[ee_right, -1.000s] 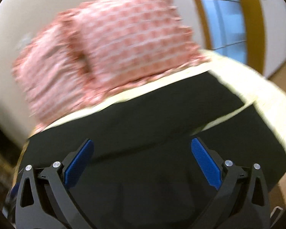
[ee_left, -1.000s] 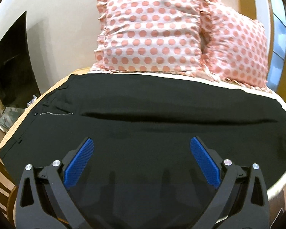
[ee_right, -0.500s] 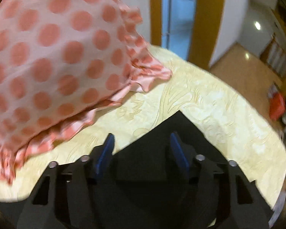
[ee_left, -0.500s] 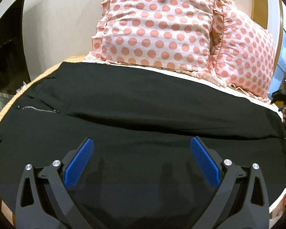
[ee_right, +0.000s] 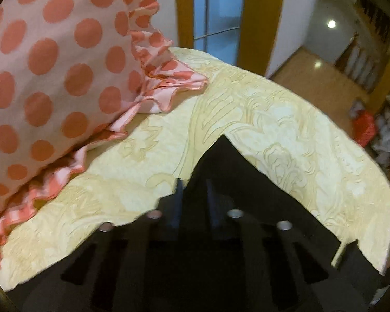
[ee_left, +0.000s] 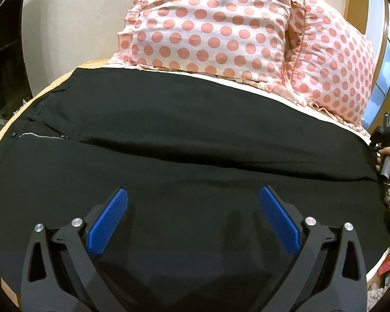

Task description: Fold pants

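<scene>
Black pants [ee_left: 195, 130] lie flat across the bed, waist and zipper [ee_left: 41, 136] at the left, legs running right. My left gripper [ee_left: 193, 195] is open and empty, low over the near leg. My right gripper [ee_right: 193, 189] has its fingers nearly closed around the corner of a leg hem [ee_right: 222, 153]; it also shows at the far right of the left wrist view [ee_left: 384, 140], held by a hand. I cannot tell whether the pads grip the cloth.
Two pink polka-dot pillows [ee_left: 208, 23] [ee_right: 46, 62] lean at the head of the bed. The cream patterned bedspread [ee_right: 273, 114] ends at the right edge. A doorway and a wooden floor [ee_right: 312, 78] lie beyond, with clutter at the far right.
My right gripper swung to the leg hem's corner and its fingers narrowed from wide open to nearly closed. My left gripper moved forward and lower over the pants, staying open.
</scene>
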A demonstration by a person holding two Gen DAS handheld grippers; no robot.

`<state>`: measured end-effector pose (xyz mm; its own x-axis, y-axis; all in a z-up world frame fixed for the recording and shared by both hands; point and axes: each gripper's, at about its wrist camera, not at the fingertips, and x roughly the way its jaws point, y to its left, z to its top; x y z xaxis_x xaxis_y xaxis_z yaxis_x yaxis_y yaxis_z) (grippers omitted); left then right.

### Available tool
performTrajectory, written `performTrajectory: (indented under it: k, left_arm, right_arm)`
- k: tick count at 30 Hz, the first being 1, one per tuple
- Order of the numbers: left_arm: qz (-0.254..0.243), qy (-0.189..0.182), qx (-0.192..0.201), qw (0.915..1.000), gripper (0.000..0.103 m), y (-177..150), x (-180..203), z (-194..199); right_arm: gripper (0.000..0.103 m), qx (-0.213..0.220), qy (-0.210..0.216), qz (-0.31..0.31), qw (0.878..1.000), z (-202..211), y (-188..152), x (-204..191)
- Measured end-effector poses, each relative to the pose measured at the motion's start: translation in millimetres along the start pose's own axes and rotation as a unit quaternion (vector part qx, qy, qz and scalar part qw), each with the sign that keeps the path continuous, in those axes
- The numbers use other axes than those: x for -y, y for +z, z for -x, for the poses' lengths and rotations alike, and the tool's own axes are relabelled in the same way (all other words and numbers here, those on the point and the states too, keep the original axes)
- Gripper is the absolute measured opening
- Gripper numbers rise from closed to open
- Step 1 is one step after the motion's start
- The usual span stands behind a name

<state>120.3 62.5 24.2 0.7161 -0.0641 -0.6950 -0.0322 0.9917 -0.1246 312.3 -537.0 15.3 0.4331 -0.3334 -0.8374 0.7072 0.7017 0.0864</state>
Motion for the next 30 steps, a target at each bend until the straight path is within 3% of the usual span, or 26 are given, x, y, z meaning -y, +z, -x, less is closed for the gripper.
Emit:
performTrajectory:
  k: [5, 9, 12, 15, 19, 25, 28, 30]
  left_arm:
    - [-0.006, 0.005, -0.003, 1.0, 0.101, -4, 1, -2]
    - [-0.018, 0.014, 0.007, 0.9997, 0.101, -5, 7, 1]
    - [-0.023, 0.023, 0.012, 0.9994, 0.101, -5, 9, 2]
    - [-0.026, 0.029, 0.025, 0.9989, 0.101, -6, 11, 7]
    - [-0.029, 0.032, 0.039, 0.9983, 0.101, -6, 13, 15]
    - [-0.028, 0.023, 0.053, 0.998, 0.101, -5, 19, 27]
    - [-0.029, 0.03, 0.062, 0.9972, 0.101, -6, 20, 32]
    - [-0.027, 0.033, 0.062, 0.9971, 0.101, -6, 19, 33]
  right_arm:
    - [0.003, 0.046, 0.121, -0.054, 0.99, 40, -10, 38]
    - [0.003, 0.111, 0.223, -0.059, 0.967, 104, -35, 73]
    - [0.003, 0.13, 0.272, -0.067, 0.951, 140, -69, 104]
    - [0.003, 0.122, 0.287, -0.082, 0.947, 151, -105, 133]
    - [0.003, 0.073, 0.275, -0.107, 0.953, 131, -147, 160]
    - [0.006, 0.02, 0.293, -0.157, 0.943, 110, -161, 175]
    - [0.035, 0.015, 0.299, -0.18, 0.937, 105, -163, 180]
    - [0.04, 0.024, 0.307, -0.184, 0.933, 105, -164, 183]
